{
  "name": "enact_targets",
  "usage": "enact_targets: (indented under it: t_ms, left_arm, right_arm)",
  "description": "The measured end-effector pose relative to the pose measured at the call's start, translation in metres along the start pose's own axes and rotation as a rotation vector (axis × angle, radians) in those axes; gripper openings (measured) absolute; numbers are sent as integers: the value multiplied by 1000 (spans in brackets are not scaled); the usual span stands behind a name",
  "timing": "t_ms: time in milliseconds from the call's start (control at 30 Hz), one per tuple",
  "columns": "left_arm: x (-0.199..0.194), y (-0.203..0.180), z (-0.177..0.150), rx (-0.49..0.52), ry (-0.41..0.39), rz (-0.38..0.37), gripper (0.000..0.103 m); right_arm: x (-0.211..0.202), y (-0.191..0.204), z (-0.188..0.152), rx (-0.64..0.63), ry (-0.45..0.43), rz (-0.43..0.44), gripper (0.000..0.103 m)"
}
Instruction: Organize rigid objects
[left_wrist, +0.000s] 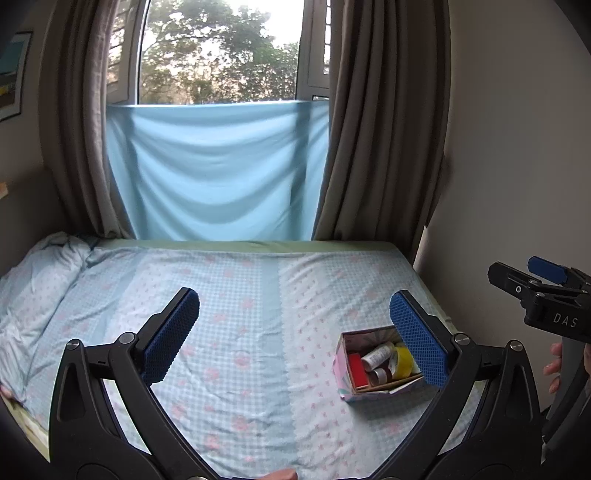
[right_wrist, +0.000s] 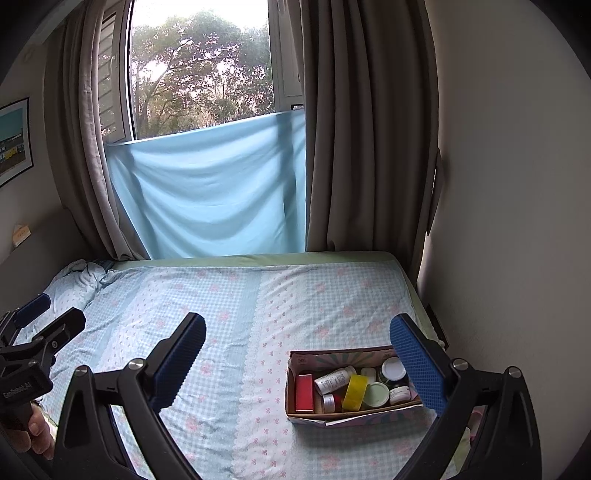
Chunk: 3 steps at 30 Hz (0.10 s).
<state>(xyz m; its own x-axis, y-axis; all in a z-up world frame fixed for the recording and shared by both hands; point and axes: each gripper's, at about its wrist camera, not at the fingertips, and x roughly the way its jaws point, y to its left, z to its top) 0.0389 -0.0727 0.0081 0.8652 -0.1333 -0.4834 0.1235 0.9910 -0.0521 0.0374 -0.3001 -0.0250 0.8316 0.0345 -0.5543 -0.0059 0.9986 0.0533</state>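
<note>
A patterned cardboard box (right_wrist: 295, 376) sits on the bed at the right; it also shows in the left wrist view (left_wrist: 341, 369). It holds a red box (right_wrist: 304, 392), a white bottle (right_wrist: 332, 380), a yellow tape roll (right_wrist: 354, 392), a pale green lid (right_wrist: 376, 394) and several small jars. My left gripper (left_wrist: 295, 314) is open and empty above the bed. My right gripper (right_wrist: 297, 332) is open and empty, its right finger just over the box. Each gripper shows at the edge of the other view, the right one (left_wrist: 546, 288) and the left one (right_wrist: 40, 328).
The bed has a blue checked sheet (left_wrist: 240, 295) with pink flowers. A crumpled pillow or blanket (left_wrist: 40, 273) lies at the left. Grey curtains (right_wrist: 362, 147) and a light blue cloth (right_wrist: 210, 199) hang behind the bed. A wall (right_wrist: 509, 221) stands close on the right.
</note>
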Motion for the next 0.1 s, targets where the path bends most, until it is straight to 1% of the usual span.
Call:
enact_targets:
  t_ms: [100]
  left_arm:
    - [3, 1, 0, 6, -7, 10, 103]
  right_arm:
    - [7, 3, 1, 4, 12, -4, 100]
